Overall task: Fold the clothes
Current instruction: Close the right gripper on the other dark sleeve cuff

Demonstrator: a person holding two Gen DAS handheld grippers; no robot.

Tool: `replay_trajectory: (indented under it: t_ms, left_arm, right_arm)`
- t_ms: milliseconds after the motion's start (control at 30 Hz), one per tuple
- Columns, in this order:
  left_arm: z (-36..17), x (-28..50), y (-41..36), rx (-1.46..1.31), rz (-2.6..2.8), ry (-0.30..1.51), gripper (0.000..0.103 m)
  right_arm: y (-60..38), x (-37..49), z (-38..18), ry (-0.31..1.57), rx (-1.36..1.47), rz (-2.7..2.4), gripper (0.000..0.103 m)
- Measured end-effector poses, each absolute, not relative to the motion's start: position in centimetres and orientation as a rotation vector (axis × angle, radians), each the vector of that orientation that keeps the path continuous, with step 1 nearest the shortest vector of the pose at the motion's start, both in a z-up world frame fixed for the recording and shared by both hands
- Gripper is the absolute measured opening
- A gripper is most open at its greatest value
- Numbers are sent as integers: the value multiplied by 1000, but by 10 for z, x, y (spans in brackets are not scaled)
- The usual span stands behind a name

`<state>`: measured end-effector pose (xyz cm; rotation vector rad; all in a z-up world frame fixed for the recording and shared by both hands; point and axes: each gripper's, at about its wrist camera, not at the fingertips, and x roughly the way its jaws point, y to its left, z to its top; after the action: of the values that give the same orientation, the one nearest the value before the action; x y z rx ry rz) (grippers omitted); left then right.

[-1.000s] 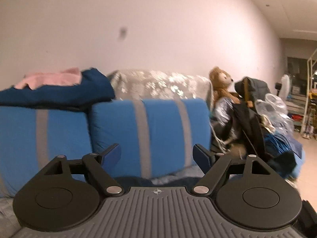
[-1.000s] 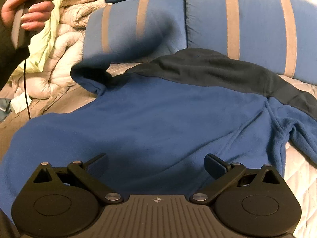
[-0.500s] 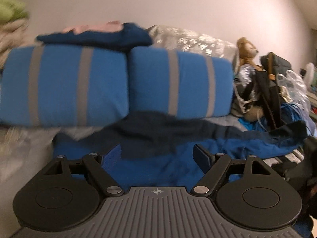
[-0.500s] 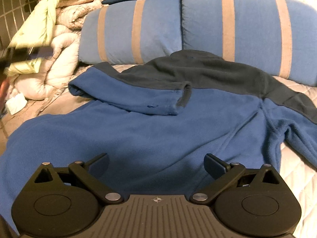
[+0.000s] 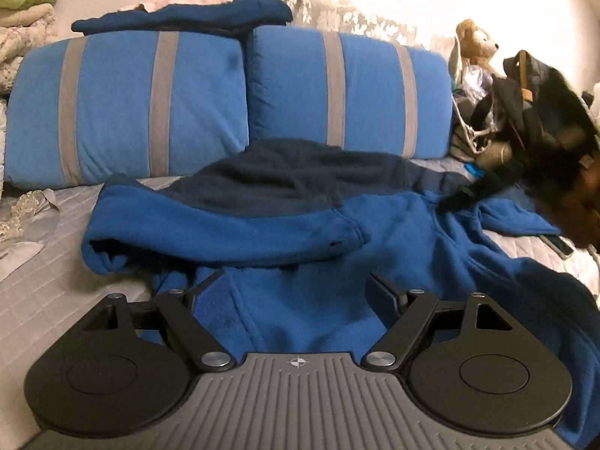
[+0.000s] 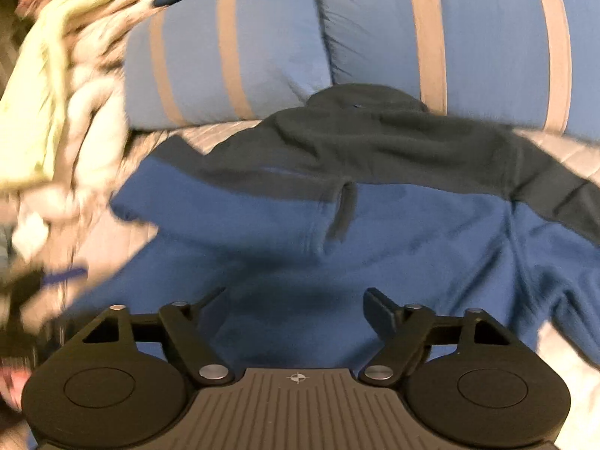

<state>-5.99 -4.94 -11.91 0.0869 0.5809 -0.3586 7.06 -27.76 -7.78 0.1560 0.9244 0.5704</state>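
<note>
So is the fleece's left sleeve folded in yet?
Folded in: the sleeve lies across the blue fleece's chest, cuff near the middle.

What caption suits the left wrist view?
Open left gripper over blue fleece, one sleeve folded across, striped pillows behind.

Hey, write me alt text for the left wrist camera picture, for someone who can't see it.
A blue fleece sweatshirt with a dark navy top lies spread on a grey quilted bed, one sleeve folded across its body, with the open, empty left gripper just above it. Behind are two blue striped pillows, folded clothes and a teddy bear.
</note>
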Motion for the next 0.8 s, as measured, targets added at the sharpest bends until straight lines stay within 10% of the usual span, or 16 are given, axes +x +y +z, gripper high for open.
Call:
replay_trajectory:
  t_ms: [367, 433, 800]
  left_arm:
    - [-125, -56, -48, 55, -338, 622, 79]
    - [-125, -55, -50, 68, -334, 629, 79]
    - [-124, -53, -50, 73, -337, 629, 79]
  right_arm:
    - [-238, 167, -147, 1022, 321, 470, 41]
    - [-233, 169, -156, 1028, 314, 455, 17]
    - [-244, 142, -154, 1119, 290, 440, 23]
